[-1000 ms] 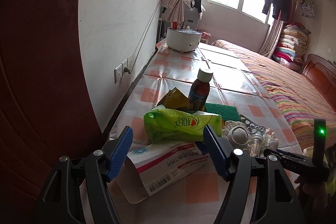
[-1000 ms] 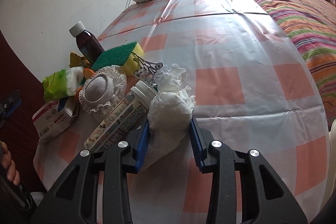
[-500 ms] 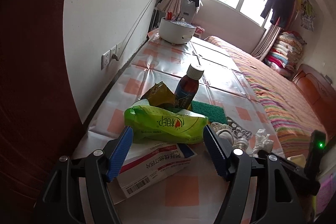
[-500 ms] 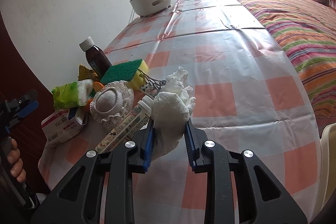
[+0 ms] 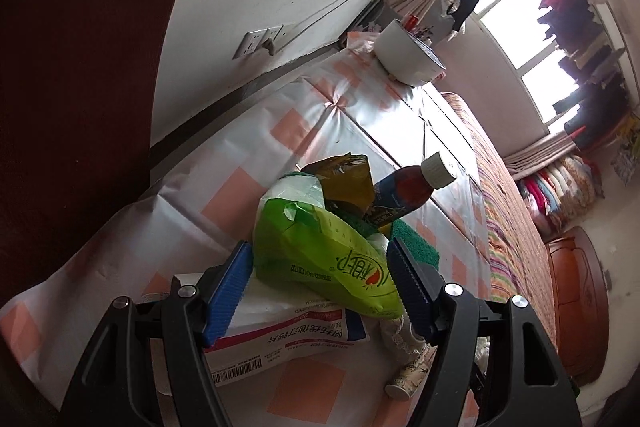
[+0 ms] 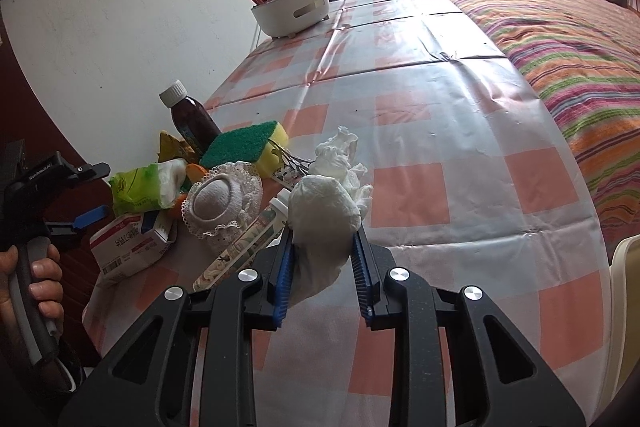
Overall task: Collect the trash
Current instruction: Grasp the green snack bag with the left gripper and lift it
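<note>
A: Got any trash yet?
B: Yep. R gripper [image 6: 322,269] squeezing white tissue wad [image 6: 324,215].
A: L gripper [image 5: 320,287]?
B: Wide, around green wrapper [image 5: 320,251], not pinching. Box [image 5: 288,339], bottle [image 5: 404,193], sponge [image 6: 244,143] left on table [image 6: 460,131].

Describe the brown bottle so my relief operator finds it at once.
On the checked tablecloth, go to the trash pile at its near end by the white wall. The brown bottle stands at the pile's far edge, behind the green sponge. It is the only dark glassy thing, with a white ribbed cap.
</note>
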The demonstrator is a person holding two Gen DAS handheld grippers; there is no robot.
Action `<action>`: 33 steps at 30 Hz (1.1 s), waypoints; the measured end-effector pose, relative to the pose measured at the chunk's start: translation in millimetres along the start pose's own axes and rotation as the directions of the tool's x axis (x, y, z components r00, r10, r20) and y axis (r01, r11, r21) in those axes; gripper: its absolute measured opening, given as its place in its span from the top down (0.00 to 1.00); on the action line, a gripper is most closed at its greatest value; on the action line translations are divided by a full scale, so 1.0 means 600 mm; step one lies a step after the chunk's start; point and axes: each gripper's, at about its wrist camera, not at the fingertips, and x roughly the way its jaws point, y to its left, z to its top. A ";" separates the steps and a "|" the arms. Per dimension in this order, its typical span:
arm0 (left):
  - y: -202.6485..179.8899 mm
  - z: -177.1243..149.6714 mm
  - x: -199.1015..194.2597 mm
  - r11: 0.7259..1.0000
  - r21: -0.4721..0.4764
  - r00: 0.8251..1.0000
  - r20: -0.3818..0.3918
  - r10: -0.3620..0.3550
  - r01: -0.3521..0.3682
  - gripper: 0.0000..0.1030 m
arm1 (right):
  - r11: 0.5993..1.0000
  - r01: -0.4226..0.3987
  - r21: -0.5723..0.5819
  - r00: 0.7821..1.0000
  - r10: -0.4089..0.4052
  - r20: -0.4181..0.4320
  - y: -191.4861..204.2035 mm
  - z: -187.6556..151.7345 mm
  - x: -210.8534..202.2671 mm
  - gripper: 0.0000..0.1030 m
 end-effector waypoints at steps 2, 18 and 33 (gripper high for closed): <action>0.002 0.004 0.005 1.000 -0.023 1.000 -0.008 0.006 -0.007 0.35 | 1.000 -0.006 -0.001 1.000 0.006 -0.002 0.002 0.000 0.001 0.75; 0.003 0.019 0.056 0.997 -0.062 0.995 -0.086 0.044 -0.050 0.35 | 1.000 -0.023 0.006 1.000 0.023 -0.006 0.000 0.000 0.001 0.75; -0.015 0.012 0.044 0.999 0.003 0.998 -0.055 -0.032 0.032 0.79 | 1.000 -0.018 0.024 0.999 0.017 0.050 -0.009 0.002 -0.029 0.75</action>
